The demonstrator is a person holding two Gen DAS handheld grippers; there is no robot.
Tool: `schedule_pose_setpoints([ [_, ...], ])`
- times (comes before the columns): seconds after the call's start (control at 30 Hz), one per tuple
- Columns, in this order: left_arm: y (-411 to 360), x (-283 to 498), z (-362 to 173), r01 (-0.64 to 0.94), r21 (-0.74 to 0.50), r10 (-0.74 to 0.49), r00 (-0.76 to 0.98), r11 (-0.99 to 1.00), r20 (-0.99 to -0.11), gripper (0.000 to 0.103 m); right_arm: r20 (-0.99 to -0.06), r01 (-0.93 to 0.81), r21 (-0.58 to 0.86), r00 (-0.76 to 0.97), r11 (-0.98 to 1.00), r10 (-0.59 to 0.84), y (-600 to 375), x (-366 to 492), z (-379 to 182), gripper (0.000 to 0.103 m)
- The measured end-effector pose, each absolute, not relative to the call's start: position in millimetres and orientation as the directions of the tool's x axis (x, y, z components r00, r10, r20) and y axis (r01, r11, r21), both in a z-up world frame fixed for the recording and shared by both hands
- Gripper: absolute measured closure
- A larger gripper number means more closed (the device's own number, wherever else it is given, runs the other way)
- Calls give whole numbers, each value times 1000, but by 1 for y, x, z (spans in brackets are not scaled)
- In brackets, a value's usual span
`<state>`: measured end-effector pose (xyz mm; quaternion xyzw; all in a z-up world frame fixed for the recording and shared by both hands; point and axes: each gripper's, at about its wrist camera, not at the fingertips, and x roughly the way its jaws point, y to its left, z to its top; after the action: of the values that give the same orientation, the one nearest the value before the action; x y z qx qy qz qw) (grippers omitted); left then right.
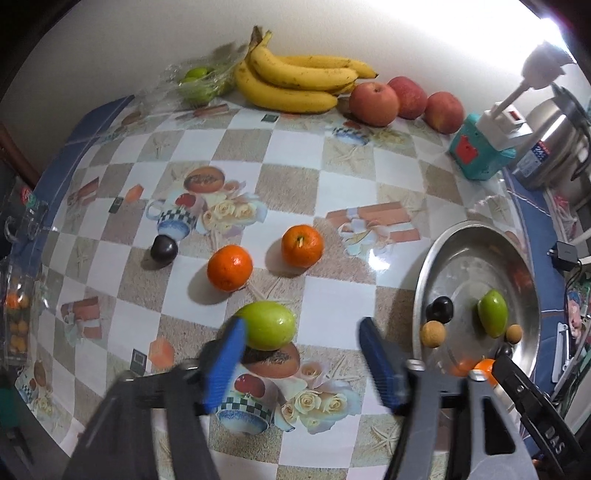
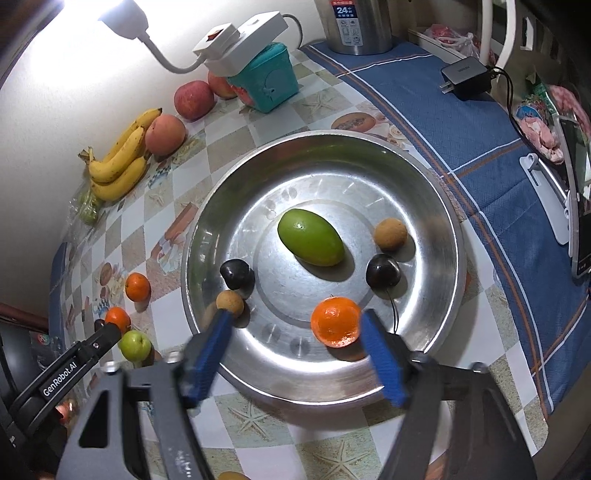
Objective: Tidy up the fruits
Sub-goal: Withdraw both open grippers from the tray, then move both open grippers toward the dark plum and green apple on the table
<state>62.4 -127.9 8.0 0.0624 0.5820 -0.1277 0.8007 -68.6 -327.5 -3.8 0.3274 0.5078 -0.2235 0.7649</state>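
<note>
Brightly lit from a blown-out lamp against the wall; short dark shadows thrown away from it, glare on the steel bowl, blurred blue fingers, heavy fisheye bending with black corners

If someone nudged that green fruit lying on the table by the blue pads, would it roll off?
Probably a little: the green fruit is rounded and lies loose on the glossy table. Its egg shape would likely make it wobble, not run straight. The skin looks smooth, perhaps slippery.

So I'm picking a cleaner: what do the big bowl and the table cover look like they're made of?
Bowl: looks like bare metal, probably stainless steel or aluminium, silvery with dull reflections. Table cover: apparently glossy plastic or oilcloth, its printed checks carrying bright glare from the lamp.
</note>
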Motion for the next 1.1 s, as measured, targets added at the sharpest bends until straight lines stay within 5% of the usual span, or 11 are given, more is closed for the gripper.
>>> schedule_pose_setpoints([
  [0.33, -118, 66, -3, 224, -35, -95, 263, 974, -960, 18, -931, 639, 232, 364, 733, -22, -319, -62, -6, 12],
  [0.43, -116, 67, -3, 217, -33, -93, 272, 976, -958, 0, -931, 638, 232, 365, 734, -23, -320, -62, -6, 12],
  [1.1, -101, 74, 4, 228, 3, -66, 295, 974, -953, 0, -916, 602, 247, 400, 759, -20, -310, -57, -5, 7],
])
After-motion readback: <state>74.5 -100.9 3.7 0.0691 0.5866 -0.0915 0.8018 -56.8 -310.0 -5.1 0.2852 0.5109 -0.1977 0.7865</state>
